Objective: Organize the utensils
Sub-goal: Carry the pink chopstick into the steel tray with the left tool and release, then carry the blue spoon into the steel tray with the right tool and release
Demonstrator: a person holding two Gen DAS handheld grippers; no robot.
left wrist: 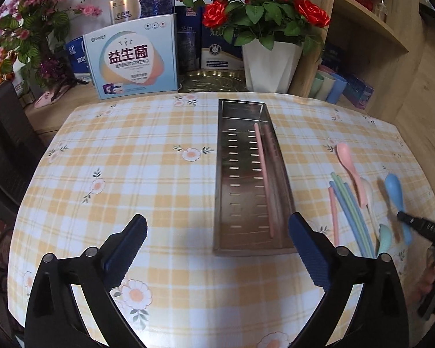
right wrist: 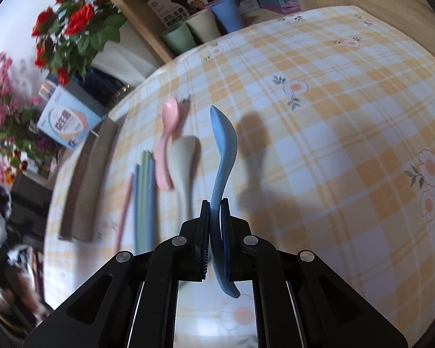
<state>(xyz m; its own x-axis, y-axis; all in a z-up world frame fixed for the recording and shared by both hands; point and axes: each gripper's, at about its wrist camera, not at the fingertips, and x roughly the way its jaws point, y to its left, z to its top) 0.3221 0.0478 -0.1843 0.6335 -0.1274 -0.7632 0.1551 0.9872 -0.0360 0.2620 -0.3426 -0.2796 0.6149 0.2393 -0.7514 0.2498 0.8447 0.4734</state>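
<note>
A long steel tray [left wrist: 226,174] lies on the checked tablecloth with a pink chopstick [left wrist: 263,179] inside along its right wall. My left gripper [left wrist: 217,249] is open and empty, just in front of the tray's near end. My right gripper [right wrist: 215,211] is shut on a blue spoon [right wrist: 221,150] by its handle, held above the cloth; it also shows in the left wrist view [left wrist: 395,191]. To the right of the tray lie a pink spoon [right wrist: 168,133], a cream spoon [right wrist: 185,159], a green spoon [left wrist: 385,239] and several pastel chopsticks [right wrist: 143,197].
Boxes [left wrist: 133,61] and a white pot of red roses [left wrist: 271,63] stand along the table's far edge. Pastel cups [right wrist: 200,26] sit on a wooden shelf at the right. The steel tray also shows blurred in the right wrist view [right wrist: 87,179].
</note>
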